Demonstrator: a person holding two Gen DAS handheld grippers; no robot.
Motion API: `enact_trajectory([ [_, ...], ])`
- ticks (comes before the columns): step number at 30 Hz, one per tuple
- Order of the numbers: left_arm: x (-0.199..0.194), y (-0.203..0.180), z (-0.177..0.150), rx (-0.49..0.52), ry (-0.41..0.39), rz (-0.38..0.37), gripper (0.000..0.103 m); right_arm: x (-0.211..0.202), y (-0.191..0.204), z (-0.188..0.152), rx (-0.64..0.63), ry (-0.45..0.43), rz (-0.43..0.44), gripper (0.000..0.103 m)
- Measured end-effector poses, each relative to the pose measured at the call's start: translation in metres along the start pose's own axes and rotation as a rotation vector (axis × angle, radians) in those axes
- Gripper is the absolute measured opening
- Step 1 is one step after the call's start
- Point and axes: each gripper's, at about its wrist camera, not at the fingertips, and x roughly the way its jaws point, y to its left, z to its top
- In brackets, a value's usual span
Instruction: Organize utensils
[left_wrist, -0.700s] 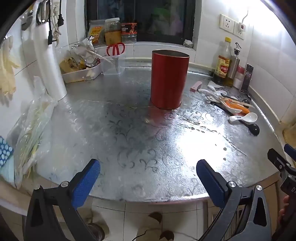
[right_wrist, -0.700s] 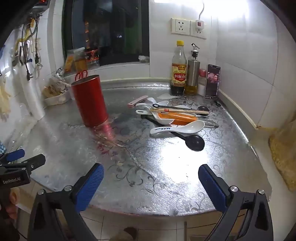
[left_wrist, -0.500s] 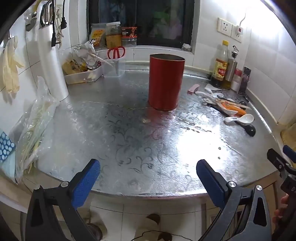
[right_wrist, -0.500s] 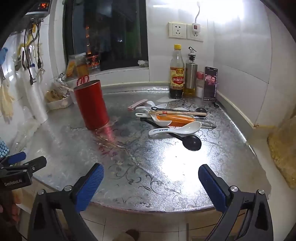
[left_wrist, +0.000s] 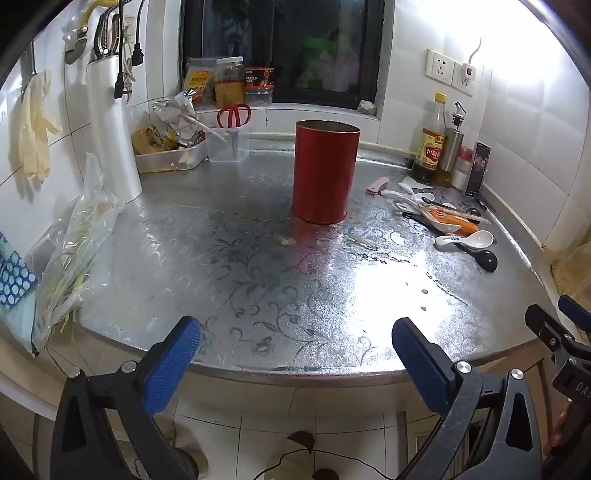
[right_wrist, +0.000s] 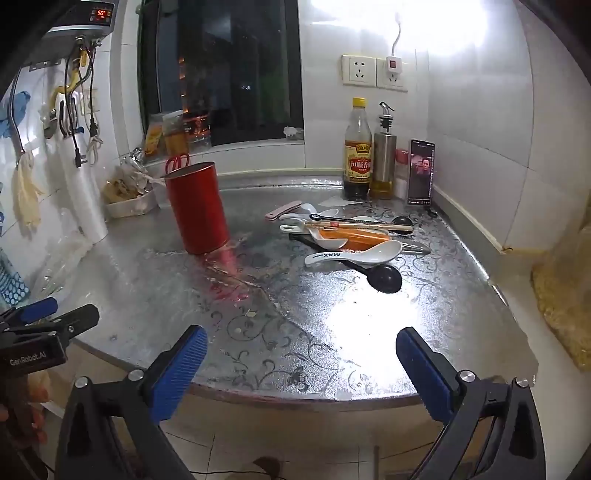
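Observation:
A red cylindrical holder (left_wrist: 325, 171) stands upright and looks empty on the silver counter (left_wrist: 258, 280); it also shows in the right wrist view (right_wrist: 197, 208). A pile of utensils lies to its right: a white spoon (right_wrist: 354, 254), a black ladle (right_wrist: 384, 277), an orange-handled tool (right_wrist: 354, 234), chopsticks (right_wrist: 364, 226) and a pink piece (right_wrist: 283, 209). My left gripper (left_wrist: 295, 349) is open and empty at the counter's front edge. My right gripper (right_wrist: 301, 360) is open and empty, also at the front edge, well short of the utensils.
A sauce bottle (right_wrist: 357, 155), an oil dispenser (right_wrist: 384, 162) and a phone (right_wrist: 420, 173) stand at the back right. A tray of clutter (left_wrist: 170, 155) and a clear box with red scissors (left_wrist: 232, 129) sit back left. A plastic bag (left_wrist: 74, 247) lies at the left edge.
Both grippers have drawn back from the counter and risen a little, so the counter's front edge and the floor below show more. Nothing on the counter has moved.

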Motion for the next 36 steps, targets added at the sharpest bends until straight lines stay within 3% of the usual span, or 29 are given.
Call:
enact_trajectory([
  [36, -0.018, -0.016, -0.026, -0.004, -0.029, 0.012, 0.103, -0.022, -0.004, -0.017, 0.019, -0.025, 0.028, 0.103],
])
